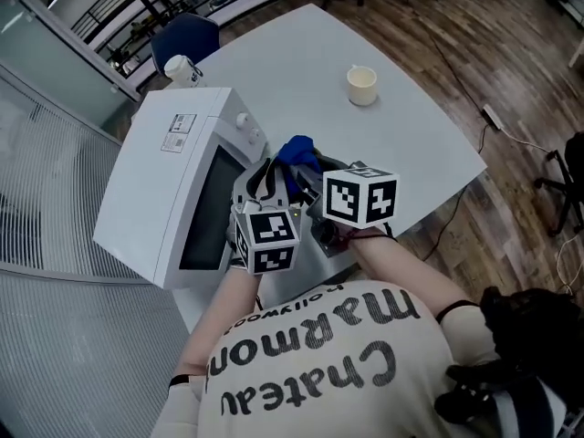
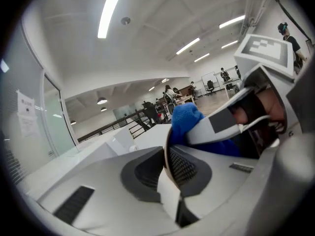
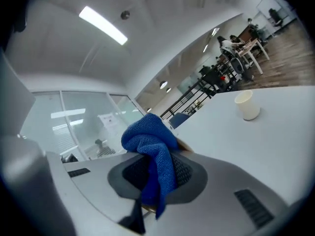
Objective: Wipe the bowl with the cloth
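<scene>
Between right tongs, cloth lies lengthwise along them.

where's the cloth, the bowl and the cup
cloth (image 3: 157, 161), right gripper view, on the fold hanging between the jaws
bowl (image 2: 168, 193), left gripper view, on the pale wall pinched between the jaws
cup (image 1: 362, 87), head view, on its open top

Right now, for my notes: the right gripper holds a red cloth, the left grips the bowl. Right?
The cloth is blue, not red, per the right gripper view. The right gripper holds it; the left gripper grips the bowl.
</scene>
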The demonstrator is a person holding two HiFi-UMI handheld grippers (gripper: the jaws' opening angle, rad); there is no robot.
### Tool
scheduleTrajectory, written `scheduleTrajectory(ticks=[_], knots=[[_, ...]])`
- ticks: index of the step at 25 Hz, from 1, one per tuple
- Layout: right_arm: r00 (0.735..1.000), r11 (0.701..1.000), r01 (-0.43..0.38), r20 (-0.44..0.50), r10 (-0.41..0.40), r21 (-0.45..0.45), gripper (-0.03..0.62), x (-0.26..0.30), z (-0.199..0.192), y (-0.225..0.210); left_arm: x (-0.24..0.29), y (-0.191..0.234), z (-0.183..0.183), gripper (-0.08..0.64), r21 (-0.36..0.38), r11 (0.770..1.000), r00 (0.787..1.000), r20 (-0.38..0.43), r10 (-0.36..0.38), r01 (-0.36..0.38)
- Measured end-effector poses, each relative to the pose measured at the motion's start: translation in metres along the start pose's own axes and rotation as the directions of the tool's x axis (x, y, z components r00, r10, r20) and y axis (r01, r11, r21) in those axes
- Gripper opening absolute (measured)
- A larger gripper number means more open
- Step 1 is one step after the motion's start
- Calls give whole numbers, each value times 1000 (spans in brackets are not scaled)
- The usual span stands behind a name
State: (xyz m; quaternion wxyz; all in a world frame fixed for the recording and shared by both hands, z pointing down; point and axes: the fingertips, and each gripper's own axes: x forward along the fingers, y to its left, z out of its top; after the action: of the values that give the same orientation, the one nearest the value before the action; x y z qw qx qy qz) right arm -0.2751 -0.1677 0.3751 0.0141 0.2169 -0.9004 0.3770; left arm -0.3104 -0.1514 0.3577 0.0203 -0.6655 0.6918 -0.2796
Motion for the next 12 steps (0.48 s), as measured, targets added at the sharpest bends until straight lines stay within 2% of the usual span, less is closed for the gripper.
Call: scheduleTrajectory(ticks=[3,7,12], knots=[[996,996,-4,85,-3,86,57,-13,10,12,-19,9,18,31,-10,999,996,78,31,-31],[986,971,-49,169,9,233,57,-28,18,25,-40,14,40,45,-23,998,984,168,63,-60],[974,940,-62,225,-16,337,57,-41,23,25,-52,16,56,55,-86,995,978,195,75,-59]])
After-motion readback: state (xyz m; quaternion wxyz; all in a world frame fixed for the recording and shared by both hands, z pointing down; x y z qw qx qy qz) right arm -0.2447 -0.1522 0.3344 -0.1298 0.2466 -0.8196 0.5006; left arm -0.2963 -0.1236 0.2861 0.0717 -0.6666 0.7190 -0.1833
